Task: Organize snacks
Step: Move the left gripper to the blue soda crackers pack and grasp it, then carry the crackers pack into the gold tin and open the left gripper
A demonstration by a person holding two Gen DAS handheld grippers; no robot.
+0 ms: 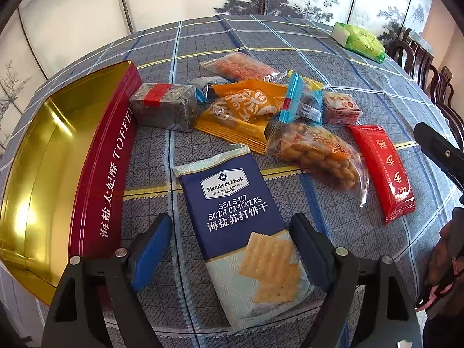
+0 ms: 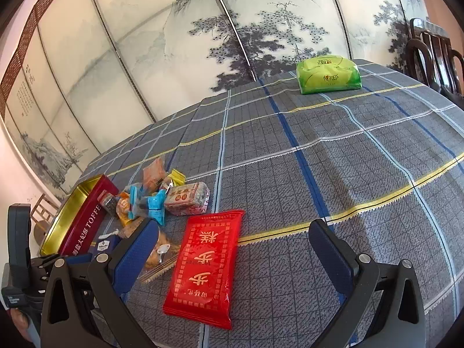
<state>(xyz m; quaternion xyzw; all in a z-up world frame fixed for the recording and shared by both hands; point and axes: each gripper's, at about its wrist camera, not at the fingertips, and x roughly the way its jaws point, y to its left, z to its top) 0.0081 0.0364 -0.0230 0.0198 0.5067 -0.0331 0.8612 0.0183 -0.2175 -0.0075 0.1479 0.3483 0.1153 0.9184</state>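
A blue-and-white sea salt cracker pack (image 1: 232, 203) lies flat on the checked tablecloth (image 1: 203, 43), between the fingers of my left gripper (image 1: 232, 246). The left blue pad (image 1: 150, 249) stands clear of it, so this gripper is open. To the left sits an open red toffee tin (image 1: 98, 188) with a bare gold inside. Behind the crackers is a heap of snacks: orange packets (image 1: 240, 113), a peanut bag (image 1: 316, 153) and a dark wrapped block (image 1: 165, 107). A long red packet (image 2: 206, 261) lies between the wide-open fingers of my right gripper (image 2: 232, 246), untouched.
A green tissue pack (image 2: 327, 72) sits far back on the table. Dark wooden chairs (image 2: 432, 52) stand at the right edge. A painted folding screen (image 2: 261, 29) closes off the back. A small pink box (image 1: 340, 107) lies beside the heap.
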